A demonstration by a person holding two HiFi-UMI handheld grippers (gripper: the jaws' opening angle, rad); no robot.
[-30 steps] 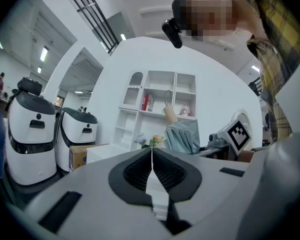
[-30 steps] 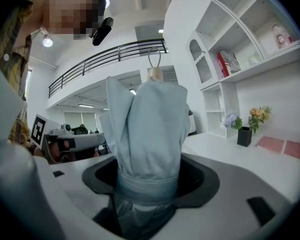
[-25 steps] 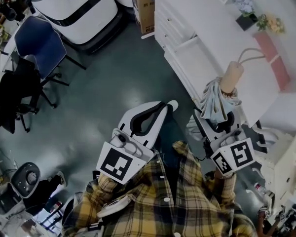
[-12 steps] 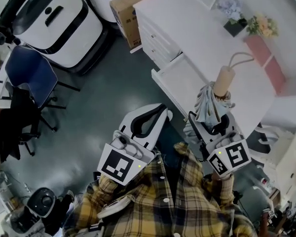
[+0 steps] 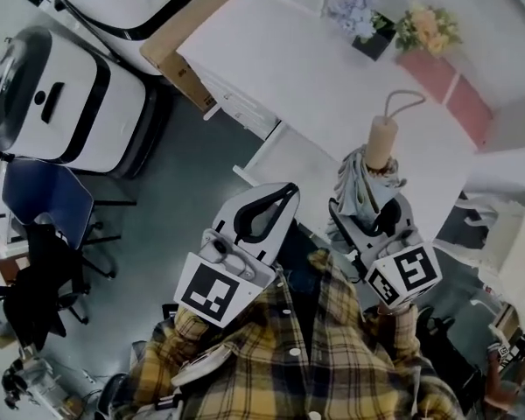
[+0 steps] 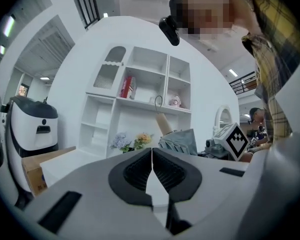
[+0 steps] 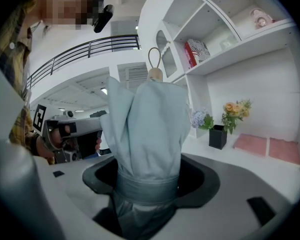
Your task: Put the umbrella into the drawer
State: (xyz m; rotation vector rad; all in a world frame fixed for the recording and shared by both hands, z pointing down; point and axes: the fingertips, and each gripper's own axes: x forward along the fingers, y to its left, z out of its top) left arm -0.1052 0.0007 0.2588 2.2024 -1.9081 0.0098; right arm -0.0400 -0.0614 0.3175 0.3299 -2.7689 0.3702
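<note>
A folded pale blue-grey umbrella (image 5: 363, 186) with a tan wooden handle (image 5: 381, 138) and a cord loop stands upright in my right gripper (image 5: 367, 213), which is shut on its strapped fabric (image 7: 145, 129). The handle points over the white cabinet top (image 5: 289, 68). An open white drawer (image 5: 280, 156) juts from the cabinet's front, just ahead of both grippers. My left gripper (image 5: 288, 189) hovers beside the drawer's near corner, its jaws pressed together with nothing between them (image 6: 152, 151). The umbrella (image 6: 180, 141) also shows to its right in the left gripper view.
On the cabinet top stand flowers in a black pot (image 5: 367, 26) and pink pads (image 5: 459, 99). A cardboard box (image 5: 179, 55) leans at the cabinet's left end, beside a large white machine (image 5: 61, 103). A blue chair (image 5: 44, 204) stands on the grey floor at left. A white shelf unit (image 6: 140, 94) rises behind.
The cabinet and its open drawer have come closer to both grippers. The right gripper still holds the umbrella upright, now with its handle over the cabinet top. The left gripper stays shut.
</note>
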